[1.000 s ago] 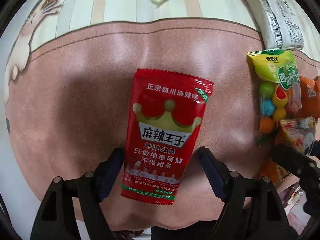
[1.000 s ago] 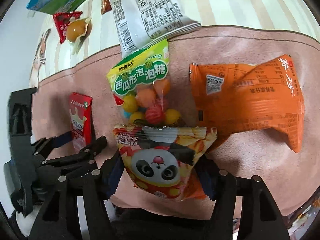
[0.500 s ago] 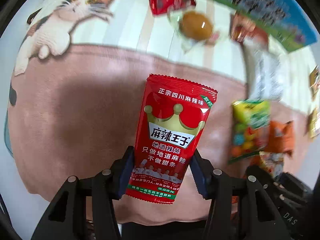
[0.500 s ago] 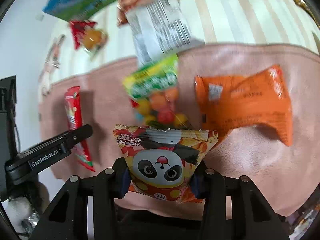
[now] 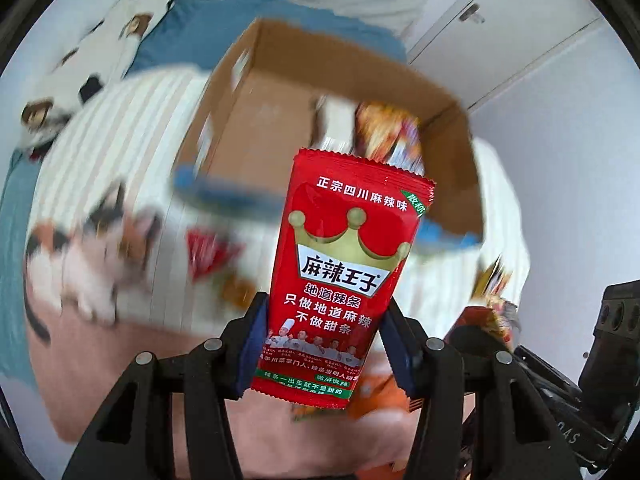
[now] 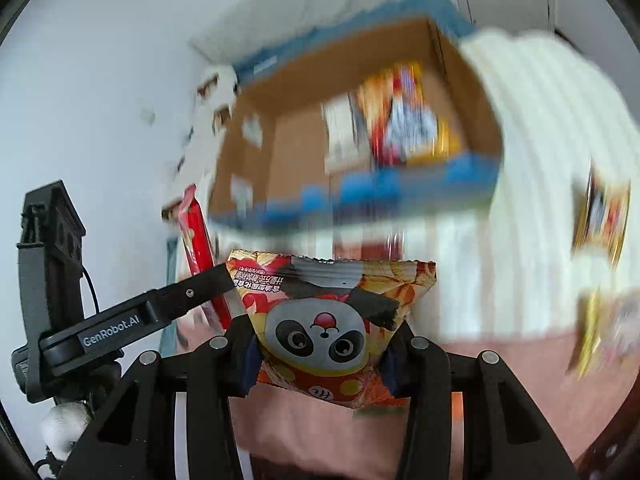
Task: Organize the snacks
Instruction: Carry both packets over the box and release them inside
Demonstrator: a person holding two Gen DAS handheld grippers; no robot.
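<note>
Tongs (image 5: 322, 350) around red packet (image 5: 344, 264)

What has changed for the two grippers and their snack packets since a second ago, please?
Both grippers closed their fingers: the left gripper on the red spicy-strip packet, the right gripper on the panda snack bag. Both packets were lifted off the pink mat, and the cardboard box came into view. Each packet kept its orientation.
</note>
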